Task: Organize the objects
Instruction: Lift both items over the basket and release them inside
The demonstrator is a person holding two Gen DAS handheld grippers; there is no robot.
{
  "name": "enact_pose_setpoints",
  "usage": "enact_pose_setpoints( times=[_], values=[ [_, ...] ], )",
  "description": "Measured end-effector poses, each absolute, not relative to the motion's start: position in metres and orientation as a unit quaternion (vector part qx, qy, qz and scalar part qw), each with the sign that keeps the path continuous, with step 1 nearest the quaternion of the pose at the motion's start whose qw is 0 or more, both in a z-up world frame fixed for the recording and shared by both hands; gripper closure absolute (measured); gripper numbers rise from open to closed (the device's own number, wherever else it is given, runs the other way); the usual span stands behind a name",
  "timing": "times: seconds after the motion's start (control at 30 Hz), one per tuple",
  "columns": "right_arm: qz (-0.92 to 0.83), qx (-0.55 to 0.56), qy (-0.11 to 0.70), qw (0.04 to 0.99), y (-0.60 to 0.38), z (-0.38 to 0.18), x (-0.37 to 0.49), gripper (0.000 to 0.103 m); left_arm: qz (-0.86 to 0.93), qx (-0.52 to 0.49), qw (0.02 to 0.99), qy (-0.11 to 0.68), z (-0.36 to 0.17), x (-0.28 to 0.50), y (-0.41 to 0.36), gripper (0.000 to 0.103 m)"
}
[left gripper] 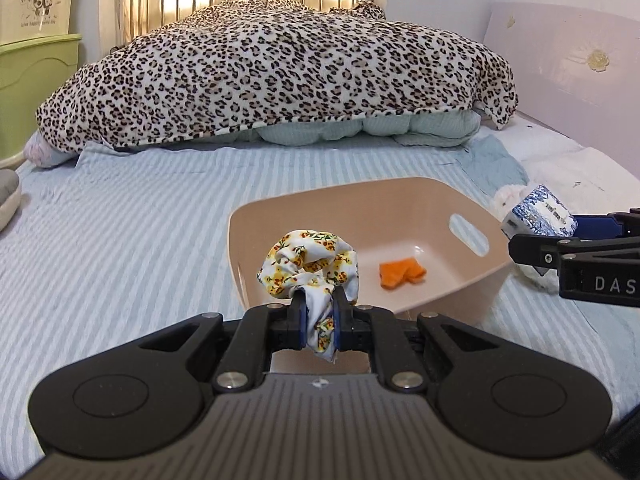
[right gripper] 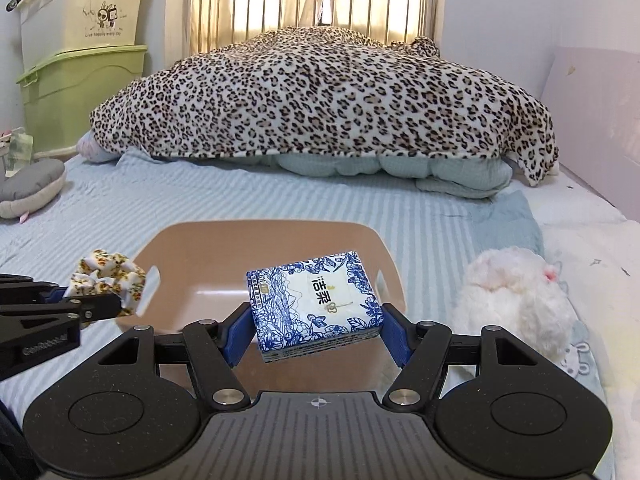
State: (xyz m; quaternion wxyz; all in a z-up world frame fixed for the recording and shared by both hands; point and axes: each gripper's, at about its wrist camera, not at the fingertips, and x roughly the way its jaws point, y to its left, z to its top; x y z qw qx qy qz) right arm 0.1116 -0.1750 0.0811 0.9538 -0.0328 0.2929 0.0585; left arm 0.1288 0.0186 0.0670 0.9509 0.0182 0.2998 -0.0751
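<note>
left tool (left gripper: 320, 322) at lower centre of the left wrist view, clamped on a floral scrunchie (left gripper: 310, 270), bunched fabric poking up between the pads and hanging just above the near rim of a beige basket (left gripper: 304, 208). inside the basket, right of centre on its floor, a small orange piece (left gripper: 402, 274). basket resting on the striped bed sheet (left gripper: 120, 240), mid-frame.

right tool (right gripper: 318, 330) at lower centre of the right wrist view, closed on a blue-and-white tissue pack (right gripper: 316, 304), gripped at both short sides by the blue pads (right gripper: 238, 334), pack tilted, held over the near part of the basket (right gripper: 192, 248). same scrunchie (right gripper: 108, 280) at left edge of that view, over the basket's left rim. same tissue pack (left gripper: 538, 216) at right edge of the left wrist view, just beyond the basket's right wall.

white plush toy (right gripper: 516, 300) on the bed at right, near the basket. leopard-print blanket (right gripper: 320, 96) heaped across the upper half. green and cream storage bins (right gripper: 76, 40) stacked at upper left.
</note>
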Motion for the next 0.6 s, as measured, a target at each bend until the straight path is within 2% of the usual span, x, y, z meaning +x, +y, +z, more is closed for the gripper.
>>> enact_pose_setpoints(
  times=[0.2,0.6],
  values=[
    [0.058,-0.044,0.292,0.953,-0.162,0.074,0.138,0.039,-0.059,0.031,0.947,0.315,0.052,0.168,0.006,0.090],
    [0.046,-0.045,0.345,0.936,-0.159,0.033,0.190,0.039,-0.052,0.046,0.919,0.387,-0.001,0.227,-0.008,0.090]
  ],
)
